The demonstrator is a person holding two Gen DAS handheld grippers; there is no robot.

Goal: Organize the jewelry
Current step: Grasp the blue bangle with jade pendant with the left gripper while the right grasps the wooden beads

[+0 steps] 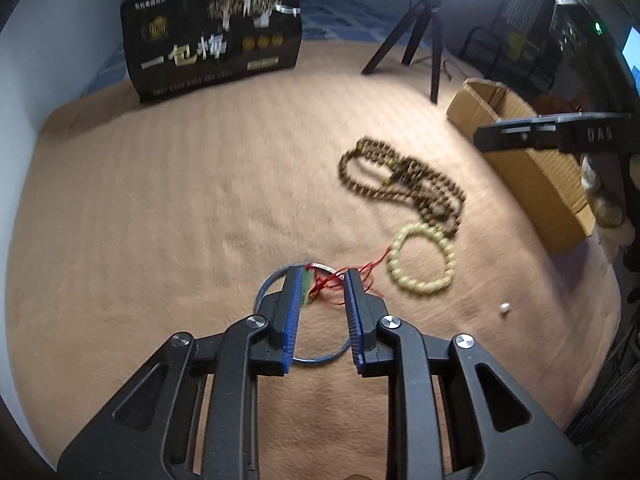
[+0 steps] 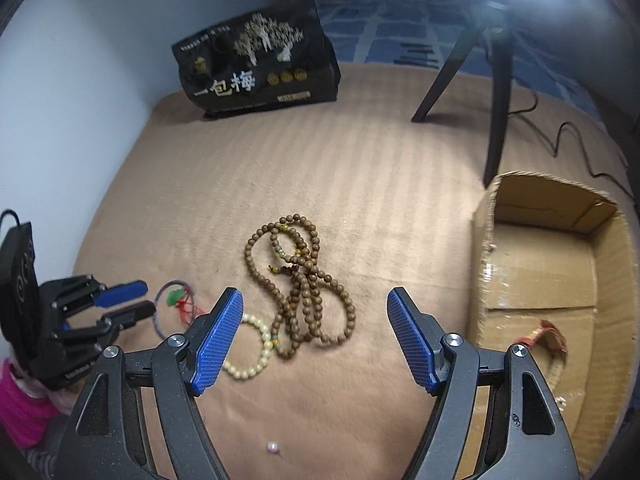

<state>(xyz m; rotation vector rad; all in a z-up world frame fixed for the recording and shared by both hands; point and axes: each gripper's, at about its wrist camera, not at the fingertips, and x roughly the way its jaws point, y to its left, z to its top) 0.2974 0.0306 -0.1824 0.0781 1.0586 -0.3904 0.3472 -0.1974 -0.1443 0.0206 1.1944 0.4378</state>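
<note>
My left gripper (image 1: 322, 276) is open, its blue pads either side of a green pendant (image 1: 307, 289) on red cord (image 1: 362, 270) lying with a thin blue bangle (image 1: 267, 281) on the tan blanket. It also shows in the right wrist view (image 2: 138, 300), beside that pendant (image 2: 174, 298). A long brown bead string (image 1: 404, 182) (image 2: 300, 276) and a cream bead bracelet (image 1: 420, 258) (image 2: 256, 360) lie to the right of it. My right gripper (image 2: 314, 296) is open and empty, hovering above the brown beads. A loose pearl (image 1: 504, 308) (image 2: 273, 447) lies apart.
An open cardboard box (image 2: 484, 276) (image 1: 532, 168) stands at the right, with a red-and-gold item (image 2: 550, 334) inside. A black printed bag (image 1: 212, 52) (image 2: 260, 76) stands at the back. A lamp tripod (image 1: 420, 36) (image 2: 496, 80) stands behind the box, and a wall runs along the left.
</note>
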